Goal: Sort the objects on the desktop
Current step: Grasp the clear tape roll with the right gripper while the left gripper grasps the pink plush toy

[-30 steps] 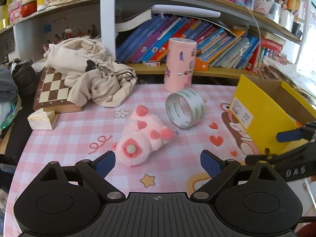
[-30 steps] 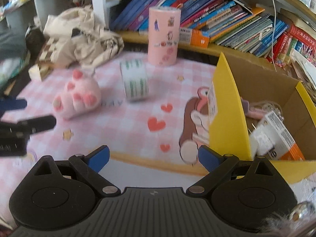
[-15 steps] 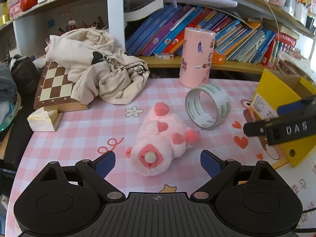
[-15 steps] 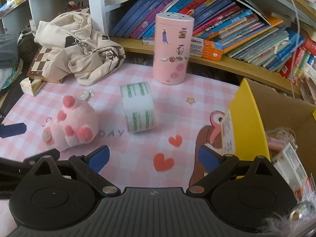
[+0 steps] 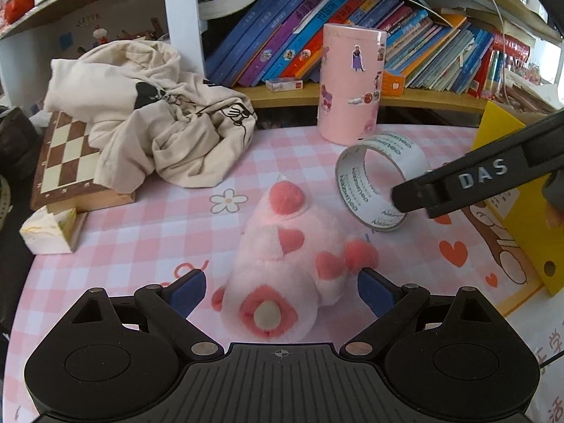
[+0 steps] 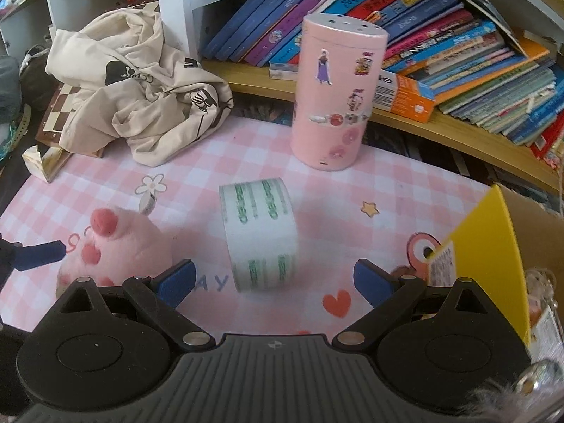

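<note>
Our left gripper [image 5: 282, 290] spread wide around the pink plush toy [image 5: 289, 268], our right gripper [image 6: 273, 280] wide open, empty, before the tape roll [image 6: 261, 236] beside that toy

Pink plush toy [image 5: 285, 264]: fuzzy pile, matt, felt-like darker pads. Tape roll [image 6: 259, 236]: glossy clear film, smooth, green print. Pink cylinder [image 6: 335, 95]: smooth satin shell, likely plastic, paper-look stickers. Tablecloth [image 5: 141, 232]: pink check, smooth, faint sheen. Cream garment [image 5: 151, 120]: soft crumpled cloth, matt. Chessboard [image 5: 67, 155]: wood, low lustre. Box [image 6: 493, 246]: yellow card outside, raw brown cardboard inside. Left gripper [image 5: 282, 290], right gripper [image 6: 273, 280]: matt black ribbed plastic, blue pads, small bright metal pins.
</note>
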A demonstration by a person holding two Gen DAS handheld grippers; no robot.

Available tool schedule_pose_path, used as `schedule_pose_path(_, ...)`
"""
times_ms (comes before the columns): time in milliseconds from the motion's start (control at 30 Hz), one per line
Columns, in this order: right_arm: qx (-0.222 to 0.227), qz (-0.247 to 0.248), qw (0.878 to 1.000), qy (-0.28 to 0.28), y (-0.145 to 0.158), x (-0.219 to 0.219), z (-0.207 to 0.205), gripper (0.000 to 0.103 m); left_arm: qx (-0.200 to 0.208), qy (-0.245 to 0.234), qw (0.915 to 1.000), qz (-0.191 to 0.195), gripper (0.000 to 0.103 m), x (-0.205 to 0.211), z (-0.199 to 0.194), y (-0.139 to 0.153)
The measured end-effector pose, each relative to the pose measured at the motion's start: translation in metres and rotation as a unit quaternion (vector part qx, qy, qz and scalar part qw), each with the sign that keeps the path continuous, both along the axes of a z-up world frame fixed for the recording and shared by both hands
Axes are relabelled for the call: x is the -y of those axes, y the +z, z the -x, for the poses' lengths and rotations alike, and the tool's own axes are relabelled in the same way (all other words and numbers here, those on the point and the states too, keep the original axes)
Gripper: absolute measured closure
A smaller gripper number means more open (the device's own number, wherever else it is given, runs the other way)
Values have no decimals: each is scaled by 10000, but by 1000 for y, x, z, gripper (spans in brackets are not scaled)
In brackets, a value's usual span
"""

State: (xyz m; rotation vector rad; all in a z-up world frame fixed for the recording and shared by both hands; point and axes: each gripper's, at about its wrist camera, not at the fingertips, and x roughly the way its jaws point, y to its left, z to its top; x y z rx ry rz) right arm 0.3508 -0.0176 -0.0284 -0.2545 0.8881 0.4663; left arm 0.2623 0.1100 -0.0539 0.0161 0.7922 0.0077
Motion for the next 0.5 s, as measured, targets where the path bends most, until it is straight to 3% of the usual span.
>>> schedule_pose_path(500,-161,10,9997,171,-19,-22,-33,13,-112,-137,9998,71,8,0,-26,-18)
